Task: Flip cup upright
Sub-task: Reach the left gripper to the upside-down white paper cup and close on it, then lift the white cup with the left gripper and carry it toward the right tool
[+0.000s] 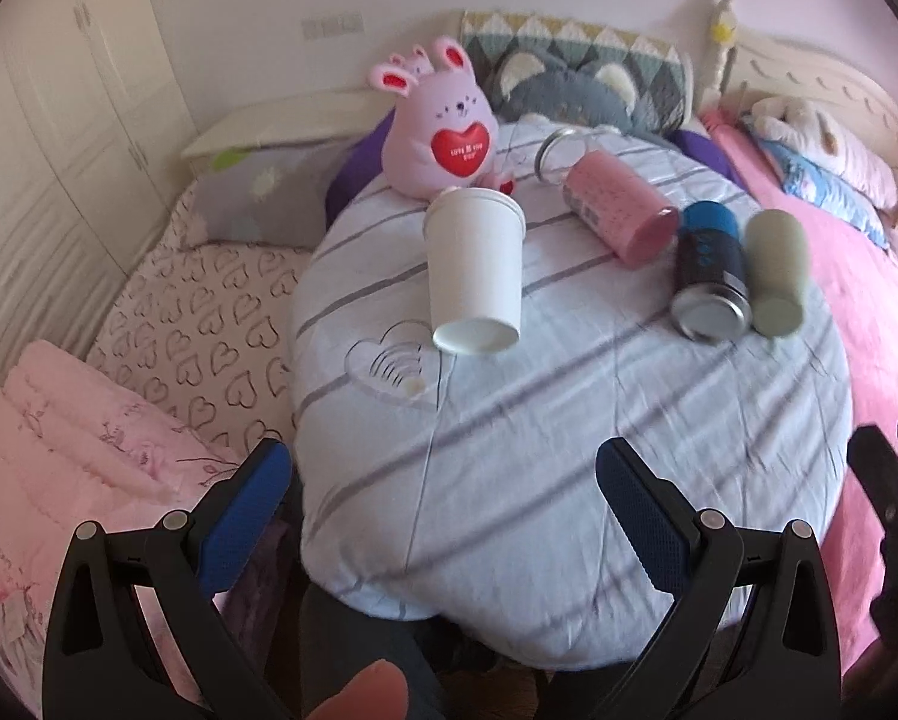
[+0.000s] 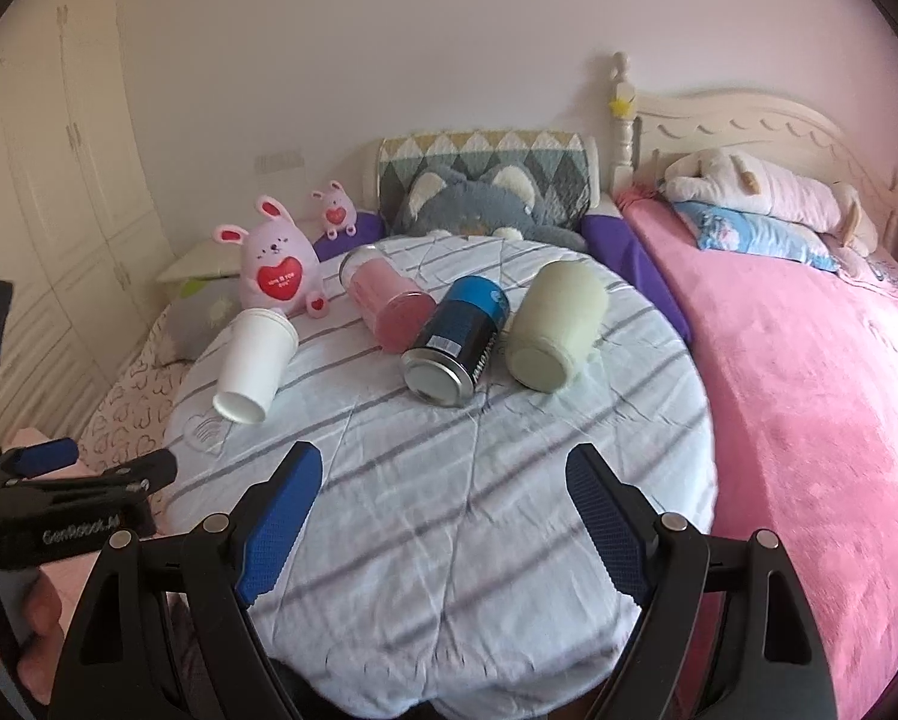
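Bedroom, pale walls, wardrobe at the left, two beds at the back with pillows and plush toys. In front, a round worktop (image 2: 449, 516) under a striped pale-blue cloth, carrying:

- White cup (image 1: 476, 267), on its side, base toward you, rim toward the pink rabbit (image 1: 443, 141) — left part of the worktop, apart from the other vessels.
- Pink cup (image 2: 392, 303), on its side, base toward you; a clear glass rim shows behind it.
- Blue can (image 2: 458, 348), on its side, metal base toward you, just beside the pink cup.
- Green cup (image 2: 554, 324), on its side, base toward you, just right of the can and close to it.

Your tools:

- Left tongs (image 1: 443, 516) — released, nothing between the blue pads, hanging over the near edge of the worktop, lined up roughly with the white cup.
- Right tongs (image 2: 443, 519) — released, holding nothing, over the near edge, facing the can and green cup.

Step in hand, by my reading: the approach. No cup is gripped and none stands upright, so the task is at its start. Which cup you mean to right, the views do not settle; the white one sits squarest before your left tongs. The next move calls for you to reach forward, close across the cup's wall near mid-height, then lift and turn it base down. The soft cloth may let a light cup roll or tip, so set it down square.
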### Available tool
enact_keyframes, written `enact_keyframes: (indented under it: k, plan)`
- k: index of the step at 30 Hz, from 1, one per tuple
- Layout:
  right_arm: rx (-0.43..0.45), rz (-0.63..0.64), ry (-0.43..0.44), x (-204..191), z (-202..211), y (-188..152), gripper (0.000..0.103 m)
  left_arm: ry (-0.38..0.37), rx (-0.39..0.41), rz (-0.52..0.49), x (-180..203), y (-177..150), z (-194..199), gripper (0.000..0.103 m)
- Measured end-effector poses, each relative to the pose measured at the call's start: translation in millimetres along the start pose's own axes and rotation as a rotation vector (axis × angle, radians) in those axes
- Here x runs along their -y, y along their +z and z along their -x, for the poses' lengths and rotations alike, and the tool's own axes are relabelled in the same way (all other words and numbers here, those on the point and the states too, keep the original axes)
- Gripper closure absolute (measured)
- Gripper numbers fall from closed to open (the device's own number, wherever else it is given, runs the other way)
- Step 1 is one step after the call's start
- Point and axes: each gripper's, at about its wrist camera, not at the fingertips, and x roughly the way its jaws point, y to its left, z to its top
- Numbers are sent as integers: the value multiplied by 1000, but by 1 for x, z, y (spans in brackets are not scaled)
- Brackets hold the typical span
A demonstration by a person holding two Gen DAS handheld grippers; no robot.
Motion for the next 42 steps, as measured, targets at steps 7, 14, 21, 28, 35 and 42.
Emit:
enact_keyframes:
  k: [7,14,21,28,35,42]
  plan:
    - [-45,5,10,0,-50,20,18,-20,-94,22,5,49,-65,0]
    - [-77,-6,-5,10,-82,33,18,-22,-142,47,9,80,-112,0]
    - [-99,-1,-14,13,-98,38,18,-29,-185,75,5,90,-144,18]
    - [-116,-1,-16,16,-102,35,18,-48,-166,51,8,89,-146,39]
    - [-105,-8,-21,21,-90,32,18,-76,-132,17,16,83,-126,40]
    - [-74,-26,-33,29,-63,27,18,-99,-96,-35,31,63,-83,40]
